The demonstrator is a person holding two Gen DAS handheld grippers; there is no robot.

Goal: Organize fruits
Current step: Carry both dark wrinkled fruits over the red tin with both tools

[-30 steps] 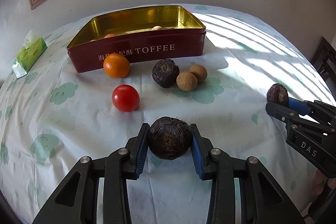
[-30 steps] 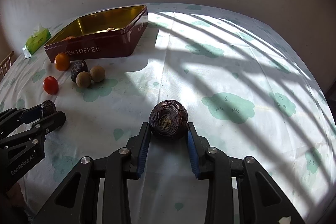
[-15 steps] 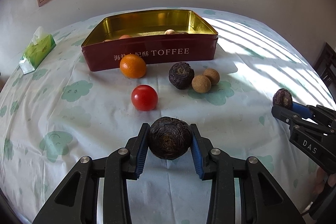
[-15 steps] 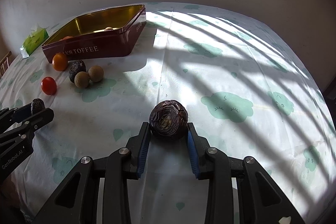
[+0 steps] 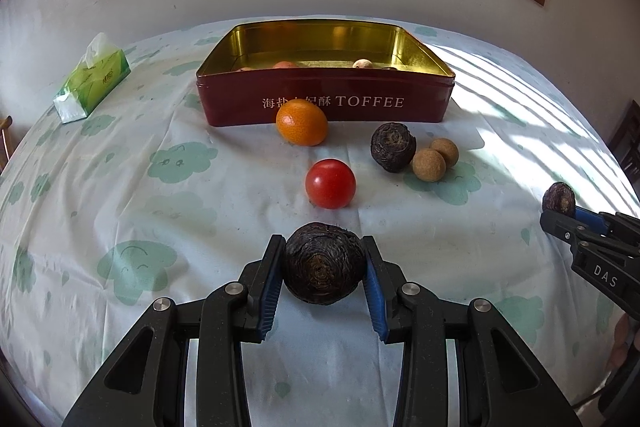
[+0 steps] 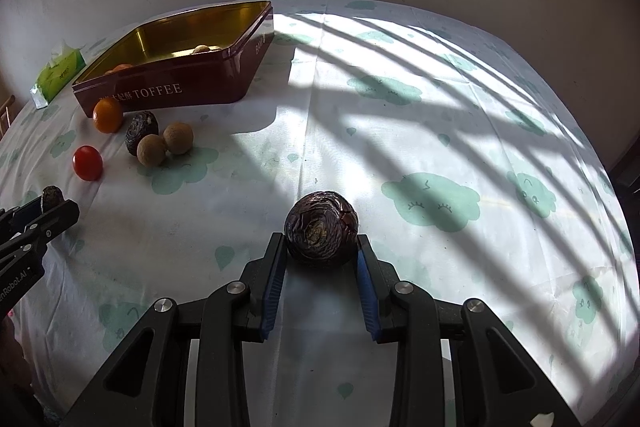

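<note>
My left gripper [image 5: 322, 259] is shut on a dark water chestnut [image 5: 322, 273], held above the cloth in front of a red tomato [image 5: 330, 183]. My right gripper [image 6: 320, 251] is shut on another dark water chestnut [image 6: 321, 229], to the right of the left gripper. A red TOFFEE tin [image 5: 326, 103] with a gold inside stands at the back and holds a few fruits. Before it lie an orange [image 5: 302, 122], a third water chestnut [image 5: 393, 146] and two brown longans [image 5: 436, 159]. The tin also shows in the right wrist view [image 6: 180, 91].
A green tissue pack [image 5: 93, 79] lies at the back left. The round table carries a white cloth with green cloud prints [image 6: 436, 199]. A wall and a wooden window frame stand behind the table. The right gripper shows at the right edge of the left wrist view [image 5: 576, 227].
Both grippers have drawn back and lifted a little with their water chestnuts held. The tin and loose fruits sit lower and farther in the views. Nothing on the table has moved.
</note>
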